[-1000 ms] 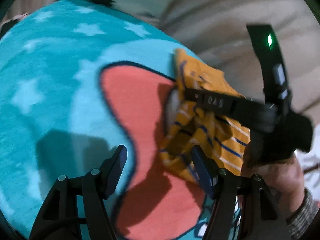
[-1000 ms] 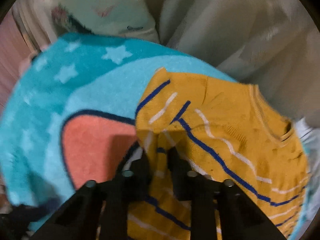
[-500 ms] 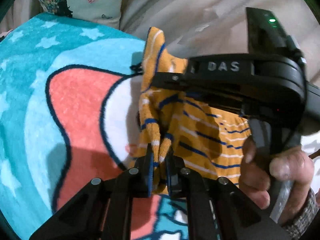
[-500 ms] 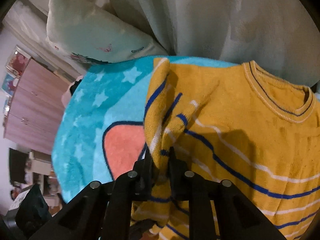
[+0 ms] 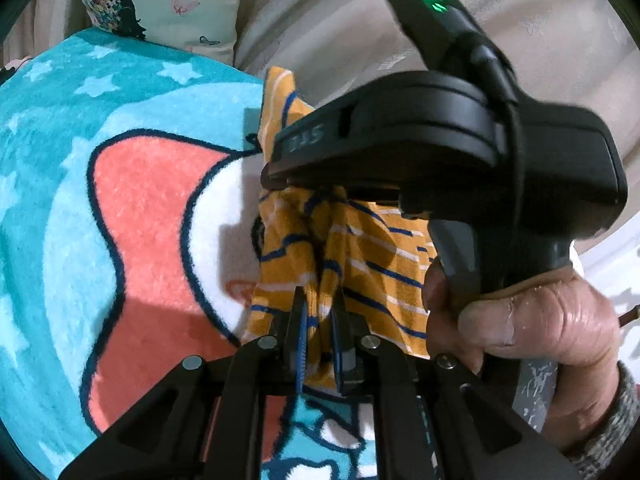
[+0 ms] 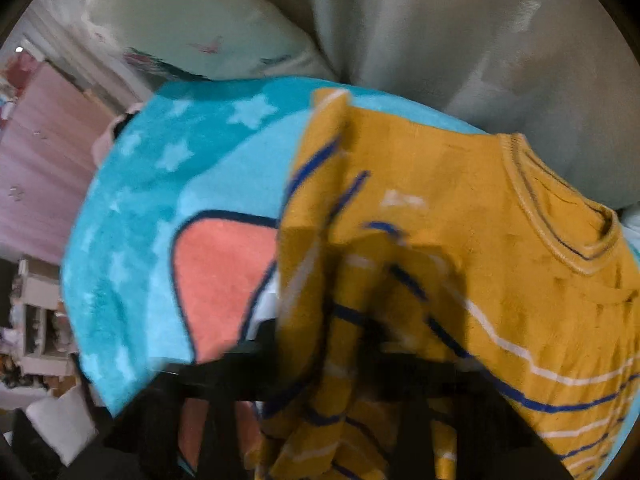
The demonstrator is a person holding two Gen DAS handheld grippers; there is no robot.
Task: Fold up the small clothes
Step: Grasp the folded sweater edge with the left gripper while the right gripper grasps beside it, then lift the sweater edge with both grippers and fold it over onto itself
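Observation:
A small mustard-yellow sweater (image 6: 460, 216) with blue and white stripes lies partly on a teal star blanket (image 6: 168, 176). My left gripper (image 5: 320, 316) is shut on a bunched edge of the sweater (image 5: 360, 264). My right gripper (image 6: 344, 344) is shut on another fold of the sweater's left side, lifted off the blanket; that view is blurred. The right gripper's body (image 5: 460, 152) fills the upper right of the left wrist view, held by a hand (image 5: 520, 320).
The blanket (image 5: 80, 140) has a coral and white cartoon shape (image 5: 152, 208). A floral pillow (image 5: 168, 4) and pale bedding (image 6: 460, 40) lie behind. A pink cupboard (image 6: 44, 160) and shelves stand at the far left of the right wrist view.
My left gripper, open a second ago, has closed on the sweater's edge. Both grippers have lifted the sweater's side up off the blanket, and the right gripper keeps moving.

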